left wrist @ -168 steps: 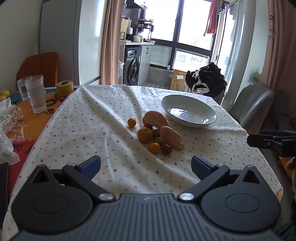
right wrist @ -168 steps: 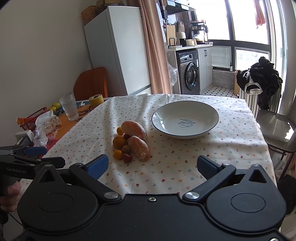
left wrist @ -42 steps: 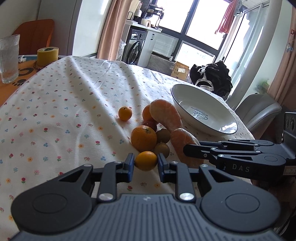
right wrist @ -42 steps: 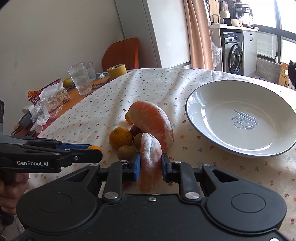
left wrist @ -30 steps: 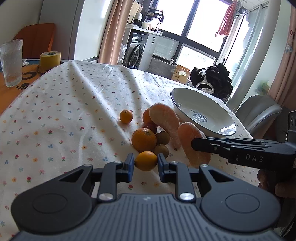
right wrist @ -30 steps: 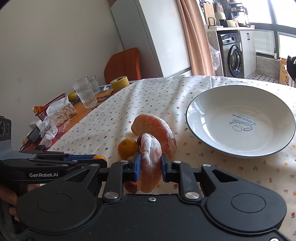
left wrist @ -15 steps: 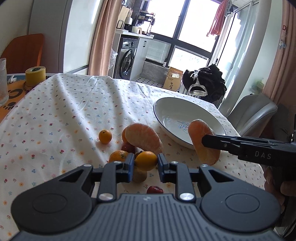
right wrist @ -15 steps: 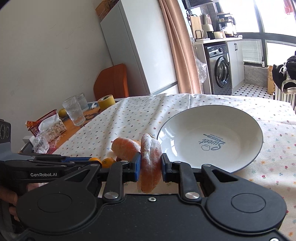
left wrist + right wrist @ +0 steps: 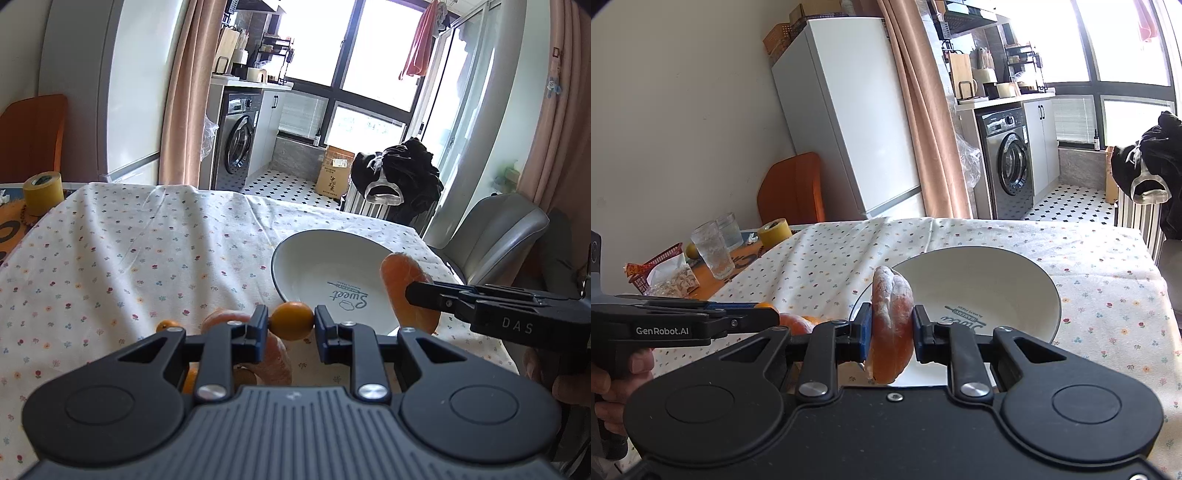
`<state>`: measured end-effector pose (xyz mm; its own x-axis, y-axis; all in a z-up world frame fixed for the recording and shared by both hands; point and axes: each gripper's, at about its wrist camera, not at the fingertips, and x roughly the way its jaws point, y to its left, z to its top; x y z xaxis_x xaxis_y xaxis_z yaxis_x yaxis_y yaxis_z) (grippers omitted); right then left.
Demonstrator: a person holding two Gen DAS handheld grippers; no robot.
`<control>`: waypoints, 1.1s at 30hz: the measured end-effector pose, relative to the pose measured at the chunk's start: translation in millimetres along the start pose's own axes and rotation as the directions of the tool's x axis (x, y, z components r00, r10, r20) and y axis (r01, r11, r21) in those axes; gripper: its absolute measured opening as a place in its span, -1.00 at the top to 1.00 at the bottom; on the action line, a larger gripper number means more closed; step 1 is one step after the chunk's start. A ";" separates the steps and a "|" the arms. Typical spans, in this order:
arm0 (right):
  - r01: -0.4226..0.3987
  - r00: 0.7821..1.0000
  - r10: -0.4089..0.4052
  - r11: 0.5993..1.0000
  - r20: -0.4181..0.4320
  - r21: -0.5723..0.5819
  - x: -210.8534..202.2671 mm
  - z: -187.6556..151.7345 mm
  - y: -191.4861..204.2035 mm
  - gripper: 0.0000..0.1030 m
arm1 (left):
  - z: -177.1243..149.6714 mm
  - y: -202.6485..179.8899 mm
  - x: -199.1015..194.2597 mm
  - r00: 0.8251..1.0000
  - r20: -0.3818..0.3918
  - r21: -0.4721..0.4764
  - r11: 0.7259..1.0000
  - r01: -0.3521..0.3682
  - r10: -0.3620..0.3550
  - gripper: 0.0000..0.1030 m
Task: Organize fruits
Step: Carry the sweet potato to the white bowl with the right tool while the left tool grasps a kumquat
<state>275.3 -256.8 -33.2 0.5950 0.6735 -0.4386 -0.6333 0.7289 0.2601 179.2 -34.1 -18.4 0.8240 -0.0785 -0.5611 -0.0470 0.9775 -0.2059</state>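
My left gripper (image 9: 291,322) is shut on a small yellow-orange citrus (image 9: 291,320), held above the table just short of the white bowl (image 9: 314,266). My right gripper (image 9: 889,330) is shut on a long peeled orange segment (image 9: 891,325), raised at the near rim of the white bowl (image 9: 997,280). In the left wrist view the same segment (image 9: 400,284) hangs over the bowl's right rim. Another peeled segment (image 9: 273,350), a small orange (image 9: 168,326) and more fruit lie on the floral tablecloth (image 9: 129,251), partly hidden by my left gripper.
Two glasses (image 9: 713,247), a yellow tape roll (image 9: 774,232) and a red basket (image 9: 653,269) stand at the table's left end. A grey chair (image 9: 495,232) sits past the right edge. A person's hand (image 9: 613,391) grips the left tool.
Both grippers closed on fruit in the pile, then lifted and carried it toward the bowl. The bowl now sits closer and the pile has dropped beneath the left gripper.
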 end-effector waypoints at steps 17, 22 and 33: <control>0.042 0.996 -0.044 0.999 0.082 0.025 21.8 7.9 -17.8 0.60 | 17.2 -2.7 29.2 0.999 -0.018 -0.009 0.999 -0.036 0.036 0.52; 0.029 0.998 -0.030 0.999 0.050 0.034 25.9 -1.5 -22.6 0.60 | 19.2 -6.3 42.0 0.999 -0.028 -0.009 1.000 -0.022 0.022 0.52; 0.072 0.997 -0.072 0.987 -0.009 0.143 35.5 -10.7 -46.9 0.55 | 18.6 -28.1 77.3 0.996 -0.085 0.033 0.999 0.019 -0.016 0.52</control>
<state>320.8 -268.4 -70.2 0.6348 0.6182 -0.4635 -0.5113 0.7858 0.3479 254.7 -64.0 -41.1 0.7736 -0.1109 -0.6239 -0.0127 0.9816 -0.1903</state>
